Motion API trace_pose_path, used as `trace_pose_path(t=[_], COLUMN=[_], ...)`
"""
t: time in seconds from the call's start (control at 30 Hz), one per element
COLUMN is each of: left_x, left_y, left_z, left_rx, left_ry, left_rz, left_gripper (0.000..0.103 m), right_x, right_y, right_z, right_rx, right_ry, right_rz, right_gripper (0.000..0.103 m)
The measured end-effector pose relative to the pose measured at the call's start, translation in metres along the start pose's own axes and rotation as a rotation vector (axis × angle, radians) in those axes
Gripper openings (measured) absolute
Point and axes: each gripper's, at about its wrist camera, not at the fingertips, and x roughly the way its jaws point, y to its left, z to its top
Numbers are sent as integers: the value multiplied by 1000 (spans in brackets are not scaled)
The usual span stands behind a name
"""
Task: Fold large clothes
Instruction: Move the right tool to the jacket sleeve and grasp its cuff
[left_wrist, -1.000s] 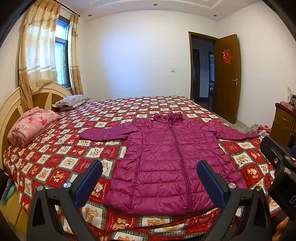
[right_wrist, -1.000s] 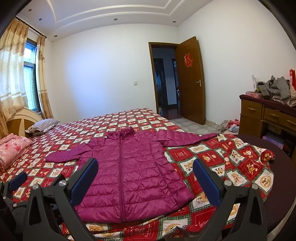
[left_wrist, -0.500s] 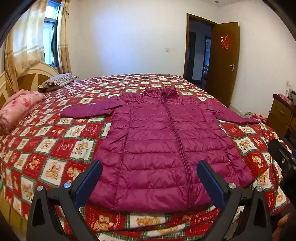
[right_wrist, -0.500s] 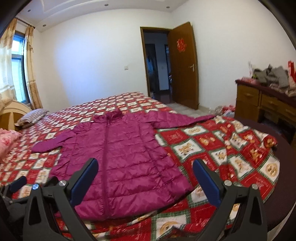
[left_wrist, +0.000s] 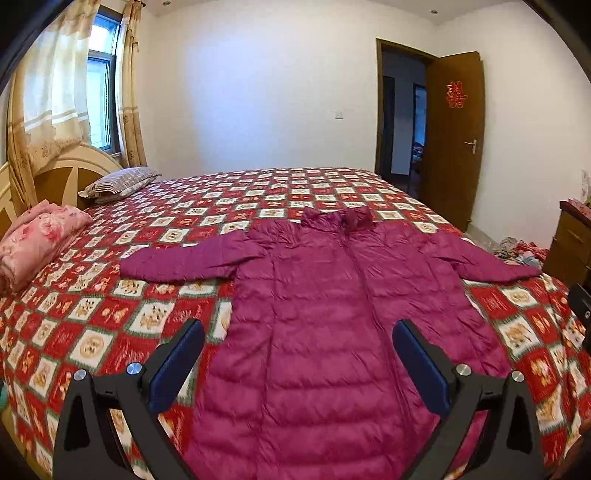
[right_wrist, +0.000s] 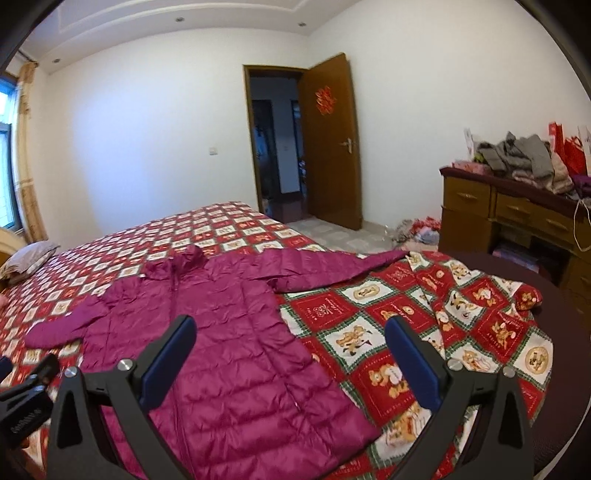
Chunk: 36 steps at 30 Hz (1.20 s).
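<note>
The puffer jacket (left_wrist: 332, 332) lies flat on the bed (left_wrist: 110, 321), collar away (hem nearest). Left tongs (left_wrist: 297, 363) and right tongs (right_wrist: 290, 358) gape wide, empty.

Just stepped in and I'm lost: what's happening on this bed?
A person holds a gripper in each hand over a magenta puffer jacket to fold it. The jacket lies flat, zipped, face up on the patterned bedspread, both sleeves spread out to the sides. The left gripper and the right gripper are both open and grip nothing, hovering near the jacket's hem end. No fold has been made yet.
</note>
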Motion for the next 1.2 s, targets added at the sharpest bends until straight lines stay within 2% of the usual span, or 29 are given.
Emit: trace_pose_path(t=[0.17, 0.33, 0.47, 0.53, 0.6, 0.7, 0.77, 0.93, 1.03, 1.1, 1.13, 1.17, 1.2], left_x=[35, 90, 143, 168, 189, 221, 241, 266, 280, 279, 278, 278, 279], left_y=[22, 50, 78, 92, 102, 114, 117, 105, 107, 109, 109, 109, 109], left_z=[14, 30, 51, 58, 60, 50, 38, 13, 7, 5, 5, 4, 3], left_rx=[9, 6, -65, -142, -217, -325, -364, -297, -301, -308, -309, -310, -307], left_ry=[18, 103, 144, 158, 161, 180, 201, 219, 283, 281, 277, 276, 281], left_rz=[9, -24, -24, -35, -51, -68, -49, 66, 59, 56, 55, 55, 58], left_gripper=[102, 102, 102, 102, 102, 102, 102, 102, 102, 102, 102, 102, 102], right_x=[42, 99, 150, 182, 211, 266, 299, 345, 363, 371, 376, 379, 382], right_y=[-5, -24, -45, -62, -78, -119, -150, -182, -187, -185, -183, -183, -183], right_z=[8, 26, 53, 68, 79, 91, 93, 89, 82, 83, 83, 83, 83], right_rx=[26, 55, 84, 113, 141, 232, 320, 406, 410, 344, 318, 306, 285], right_ry=[86, 194, 261, 284, 315, 360, 389, 438, 468, 446, 451, 460, 460], right_rz=[-20, -35, -36, -75, -113, -211, -241, -309, -349, -403, -406, -404, -416], right_gripper=[103, 103, 102, 93, 78, 64, 61, 61, 60, 58, 54, 46, 34])
